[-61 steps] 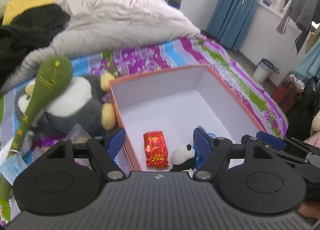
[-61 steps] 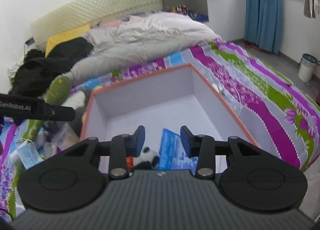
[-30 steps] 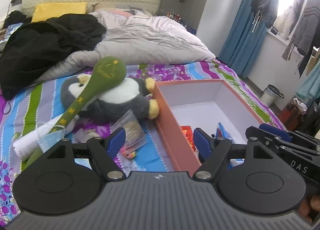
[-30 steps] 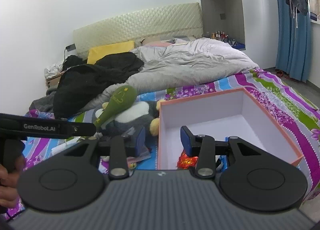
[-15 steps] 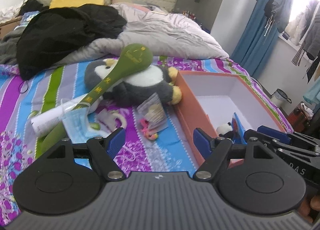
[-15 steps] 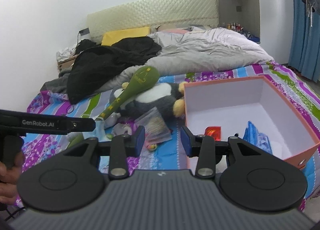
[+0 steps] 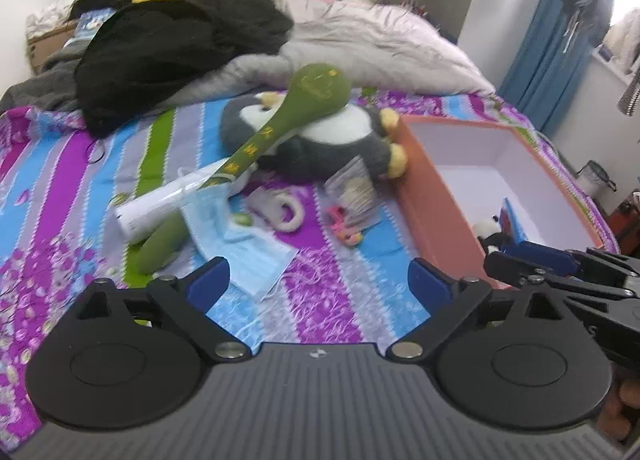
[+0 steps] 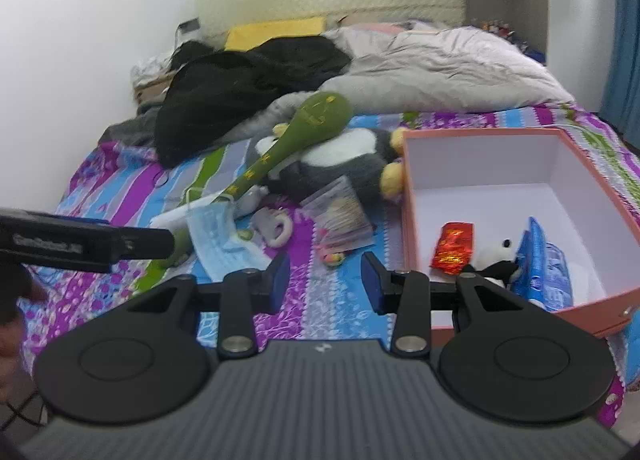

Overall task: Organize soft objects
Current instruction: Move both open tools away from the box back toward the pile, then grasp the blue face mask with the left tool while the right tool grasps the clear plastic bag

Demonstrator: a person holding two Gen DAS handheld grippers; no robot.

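Hovering over the bedspread [image 7: 332,300] in the left wrist view, the left tool [image 7: 318,280] is opening its jaws wide with nothing between them. The blue face mask [image 7: 240,248] is lying just ahead, half under the green plush mallet [image 7: 280,128] that is leaning on the penguin plush [image 7: 332,144]. A grab there is likely snagging the mask's ear loops or dragging the mallet along.

Switching to the right wrist view, the right tool [image 8: 322,280] is sitting partly open and empty beside the orange box [image 8: 404,196], where the small panda plush [image 8: 494,256] is already lying. The two tools are working close together, so a clash or a nudged box is possible.
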